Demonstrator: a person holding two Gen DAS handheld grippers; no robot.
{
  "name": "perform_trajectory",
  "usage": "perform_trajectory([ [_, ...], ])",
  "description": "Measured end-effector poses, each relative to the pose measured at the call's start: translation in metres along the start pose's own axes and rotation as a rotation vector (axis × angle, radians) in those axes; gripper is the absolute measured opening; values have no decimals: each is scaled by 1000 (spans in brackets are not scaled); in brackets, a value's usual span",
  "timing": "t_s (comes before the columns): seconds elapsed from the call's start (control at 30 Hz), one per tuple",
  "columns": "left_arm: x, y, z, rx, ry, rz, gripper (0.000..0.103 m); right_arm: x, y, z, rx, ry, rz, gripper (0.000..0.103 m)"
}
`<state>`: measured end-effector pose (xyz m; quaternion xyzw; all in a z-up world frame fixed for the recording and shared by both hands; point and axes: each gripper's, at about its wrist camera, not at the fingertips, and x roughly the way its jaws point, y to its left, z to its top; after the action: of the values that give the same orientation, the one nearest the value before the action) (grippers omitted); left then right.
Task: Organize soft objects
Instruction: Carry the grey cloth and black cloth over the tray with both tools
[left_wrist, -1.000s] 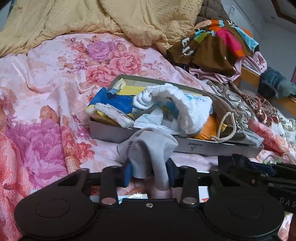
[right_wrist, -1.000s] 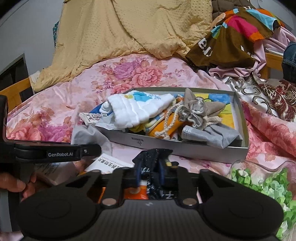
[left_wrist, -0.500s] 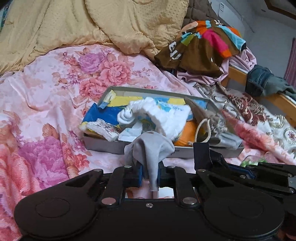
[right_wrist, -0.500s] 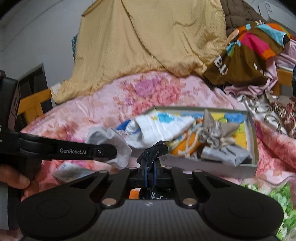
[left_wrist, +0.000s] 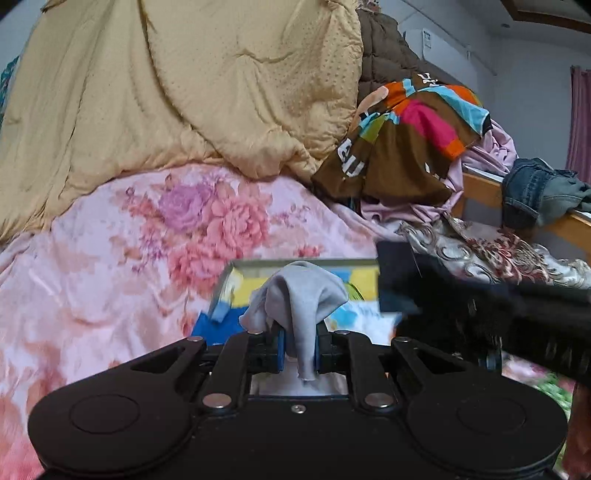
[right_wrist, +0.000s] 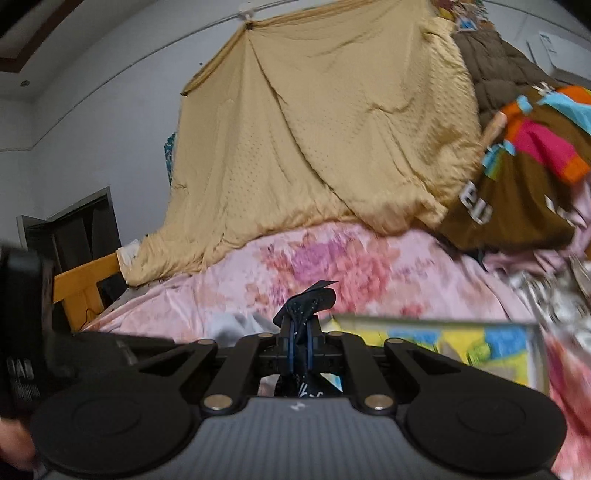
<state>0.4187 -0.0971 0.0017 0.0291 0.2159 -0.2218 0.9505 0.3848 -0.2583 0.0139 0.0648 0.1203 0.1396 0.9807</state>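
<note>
My left gripper (left_wrist: 298, 349) is shut on a grey sock (left_wrist: 301, 295), whose top bunches above the blue pads while a strip hangs below. My right gripper (right_wrist: 300, 349) is shut on a dark blue dotted sock (right_wrist: 312, 301) that sticks up between its pads. Both are raised above a flat grey box (left_wrist: 295, 263) lined with yellow and blue things, lying on the pink floral bedspread (left_wrist: 147, 240). The same box (right_wrist: 480, 325) appears low at the right in the right wrist view. The right gripper's black body (left_wrist: 480, 306) crosses the left wrist view.
A tan quilt (left_wrist: 184, 92) is heaped at the back of the bed. A brown multicoloured garment (left_wrist: 406, 140) and pink cloth lie at the right, with jeans (left_wrist: 535, 192) over a wooden rail. A wooden bed frame (right_wrist: 81, 280) stands at the left.
Both grippers have risen with their socks, so the box has sunk low in both views. The left jaws have closed tighter on the grey sock.
</note>
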Motion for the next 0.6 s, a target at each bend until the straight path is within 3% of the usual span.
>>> perform_trajectory([
  [0.13, 32, 12, 2, 7, -23, -1, 15, 37, -9, 5, 9, -6, -9, 7],
  [0.3, 66, 28, -2, 27, -23, 50, 15, 77, -30, -2, 127, 21, -17, 7],
  [0.6, 98, 44, -12, 25, 72, 87, 15, 102, -40, -28, 190, 132, -74, 8],
])
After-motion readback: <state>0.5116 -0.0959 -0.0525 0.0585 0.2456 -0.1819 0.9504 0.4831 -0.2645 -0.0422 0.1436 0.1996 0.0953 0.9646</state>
